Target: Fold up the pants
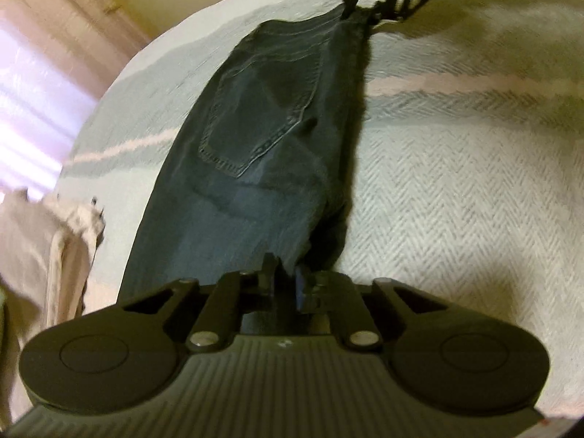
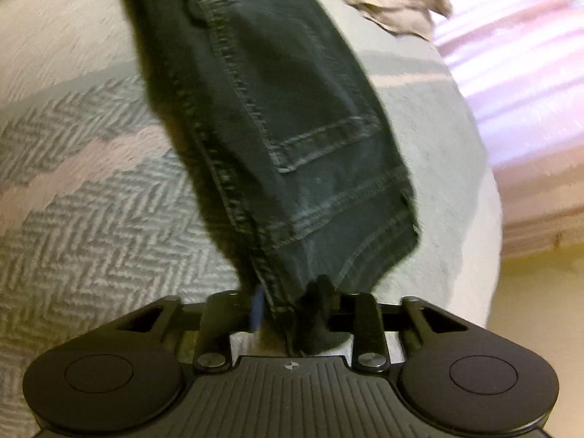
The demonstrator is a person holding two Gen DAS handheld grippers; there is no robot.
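Pants (image 1: 255, 138): dark denim, folded lengthwise into one long strip, stretched between the two grippers over the bed; a back pocket with pale stitching faces up.
Waist end: in the right wrist view the waistband (image 2: 350, 211) and the pocket lie just ahead of the right gripper, the cloth running away toward the far left.
Left gripper (image 1: 288, 284): at the near end of the strip in its own view; jaws closed on a bunched edge of the pants, the cloth rising between them.
Right gripper (image 2: 288, 306): jaws clamped on the seam edge by the waistband, cloth pinched between them; in the left wrist view it shows at the far end (image 1: 368, 3), gripping the top of the strip.
Bed (image 1: 456, 168): covered by a pale herringbone blanket with a pink stripe and grey bands; the pants' shadow falls on it to the right of the strip.
Beige cloth (image 1: 54, 241): a crumpled heap at the bed's left edge, near the pants but apart from them; also at the far right in the right wrist view (image 2: 394, 3).
Background: a pink-lit surface beyond the bed edge, too blurred to tell what it is.
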